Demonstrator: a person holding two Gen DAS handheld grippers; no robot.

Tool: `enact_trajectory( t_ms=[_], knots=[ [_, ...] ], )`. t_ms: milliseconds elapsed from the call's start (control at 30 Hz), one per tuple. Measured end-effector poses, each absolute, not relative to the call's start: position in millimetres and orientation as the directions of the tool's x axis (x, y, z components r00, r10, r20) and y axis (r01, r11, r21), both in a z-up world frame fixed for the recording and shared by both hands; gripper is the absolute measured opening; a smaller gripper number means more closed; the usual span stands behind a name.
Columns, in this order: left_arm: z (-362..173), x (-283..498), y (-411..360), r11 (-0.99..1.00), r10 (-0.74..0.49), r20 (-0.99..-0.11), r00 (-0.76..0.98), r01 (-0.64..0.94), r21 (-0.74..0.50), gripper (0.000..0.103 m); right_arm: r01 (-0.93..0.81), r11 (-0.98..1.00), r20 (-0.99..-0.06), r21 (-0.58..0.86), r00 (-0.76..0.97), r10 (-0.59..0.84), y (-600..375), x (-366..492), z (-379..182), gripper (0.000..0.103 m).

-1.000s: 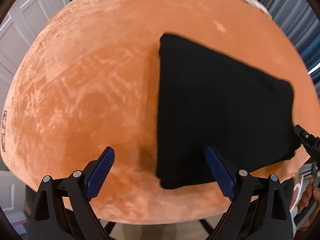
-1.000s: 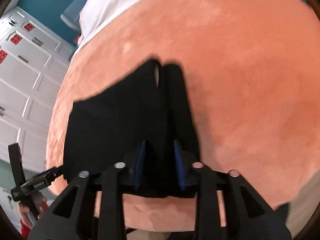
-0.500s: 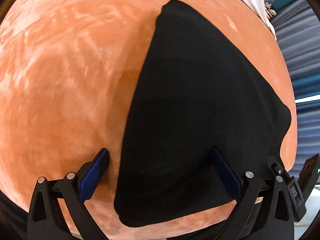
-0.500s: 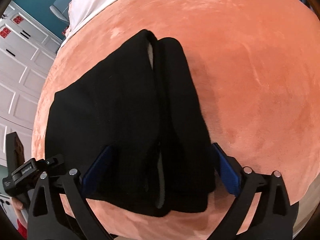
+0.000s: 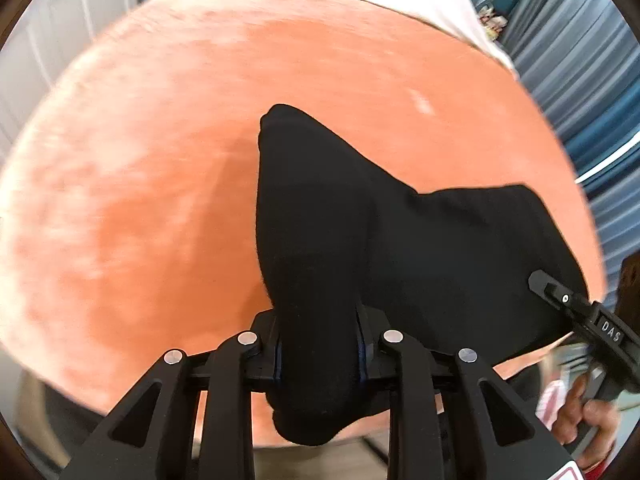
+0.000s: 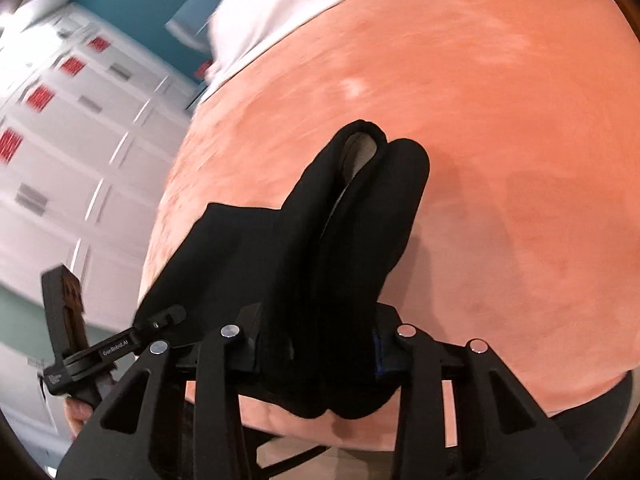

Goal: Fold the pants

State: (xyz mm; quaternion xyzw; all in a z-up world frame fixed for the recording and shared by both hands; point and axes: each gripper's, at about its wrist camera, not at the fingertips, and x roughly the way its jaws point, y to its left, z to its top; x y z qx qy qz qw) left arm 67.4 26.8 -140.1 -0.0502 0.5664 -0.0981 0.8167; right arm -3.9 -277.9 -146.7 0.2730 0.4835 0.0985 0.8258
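At near edge of orange bed [image 5: 160,184], black pants [image 5: 460,248] just clamped by left tongs [image 5: 318,354] and right tongs [image 6: 320,354], both closed on bunched corners, likely for the next fold.

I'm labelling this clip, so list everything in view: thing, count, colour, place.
pants: one, black, folded on the blanket, near edge bunched up in both grippers
blanket: one, orange, plush, covering the bed
sheet: one, white, beyond the blanket
cabinets: white, red labels, left in the right wrist view
curtain: blue-grey, right in the left wrist view
left gripper: black, just closed on the pants
right gripper: black, just closed on the pants
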Motion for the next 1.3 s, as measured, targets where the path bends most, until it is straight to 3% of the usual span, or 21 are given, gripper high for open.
enact_trajectory(
  t_ms=[67, 100, 133, 167, 233, 300, 367, 433, 533, 600, 767, 833, 1000, 1067, 1133, 1200, 1267, 1300],
  knots=[
    [-153, 61, 34, 0.990, -0.131, -0.935, 0.330, 0.093, -0.106, 0.029, 0.091, 0.856, -0.784, 0.508, 0.460, 0.417, -257, 1, -172, 0.039],
    [-165, 60, 36, 0.993, -0.113, -0.945, 0.306, 0.078, -0.094, 0.031, 0.108, 0.866, -0.812, 0.488, 0.421, 0.405, -250, 4, -190, 0.045],
    [-177, 59, 38, 0.994, -0.109, -0.955, 0.275, 0.060, -0.096, 0.032, 0.140, 0.888, -0.855, 0.437, 0.371, 0.363, -245, 6, -211, 0.062],
    [-189, 59, 42, 0.995, -0.100, -0.963, 0.252, 0.026, -0.097, 0.034, 0.177, 0.885, -0.866, 0.430, 0.358, 0.349, -247, 5, -222, 0.066],
    [-193, 58, 42, 0.998, -0.070, -0.961, 0.268, 0.019, -0.067, 0.043, 0.242, 0.841, -0.843, 0.484, 0.389, 0.372, -256, -3, -213, 0.064],
    [-191, 58, 35, 0.999, -0.034, -0.957, 0.288, 0.034, -0.025, 0.046, 0.245, 0.882, -0.858, 0.402, 0.436, 0.270, -258, -7, -186, 0.064],
    [-192, 62, 27, 0.999, -0.008, -0.956, 0.294, 0.043, 0.005, 0.049, 0.183, 0.924, -0.830, 0.335, 0.522, 0.198, -252, -8, -147, 0.057],
    [-193, 63, 26, 0.999, 0.005, -0.955, 0.295, 0.041, 0.018, 0.050, 0.100, 0.936, -0.800, 0.338, 0.555, 0.230, -238, 4, -120, 0.047],
    [-203, 66, 34, 0.999, 0.017, -0.954, 0.298, 0.032, 0.028, 0.056, -0.013, 0.945, -0.794, 0.328, 0.539, 0.283, -206, 37, -115, 0.025],
    [-203, 67, 31, 0.999, 0.033, -0.952, 0.304, 0.028, 0.043, 0.058, -0.052, 0.946, -0.812, 0.321, 0.499, 0.303, -183, 58, -130, 0.019],
    [-188, 58, 40, 0.994, 0.084, -0.938, 0.336, 0.033, 0.100, 0.058, -0.052, 0.968, -0.883, 0.245, 0.402, 0.244, -162, 91, -185, 0.015],
    [-188, 58, 46, 0.997, 0.063, -0.942, 0.329, 0.029, 0.076, 0.059, -0.023, 0.970, -0.895, 0.241, 0.382, 0.231, -172, 98, -199, 0.004],
    [-189, 60, 46, 0.997, 0.067, -0.943, 0.327, 0.024, 0.079, 0.059, -0.006, 0.961, -0.861, 0.276, 0.442, 0.250, -174, 94, -174, 0.007],
    [-190, 61, 46, 0.996, 0.067, -0.943, 0.325, 0.025, 0.080, 0.059, -0.033, 0.979, -0.888, 0.202, 0.416, 0.198, -171, 91, -184, 0.006],
    [-189, 60, 45, 0.996, 0.068, -0.944, 0.324, 0.032, 0.083, 0.059, -0.011, 0.971, -0.892, 0.239, 0.394, 0.224, -180, 83, -193, 0.006],
    [-186, 58, 44, 0.995, 0.077, -0.940, 0.333, 0.039, 0.095, 0.061, -0.005, 0.974, -0.878, 0.225, 0.433, 0.205, -188, 67, -178, 0.012],
    [-185, 58, 46, 0.996, 0.064, -0.939, 0.337, 0.037, 0.081, 0.078, 0.011, 0.984, -0.867, 0.177, 0.475, 0.151, -196, 48, -165, 0.047],
    [-187, 60, 48, 0.998, 0.042, -0.942, 0.333, 0.036, 0.057, 0.093, 0.030, 0.989, -0.858, 0.148, 0.502, 0.113, -204, 37, -159, 0.081]
  ],
)
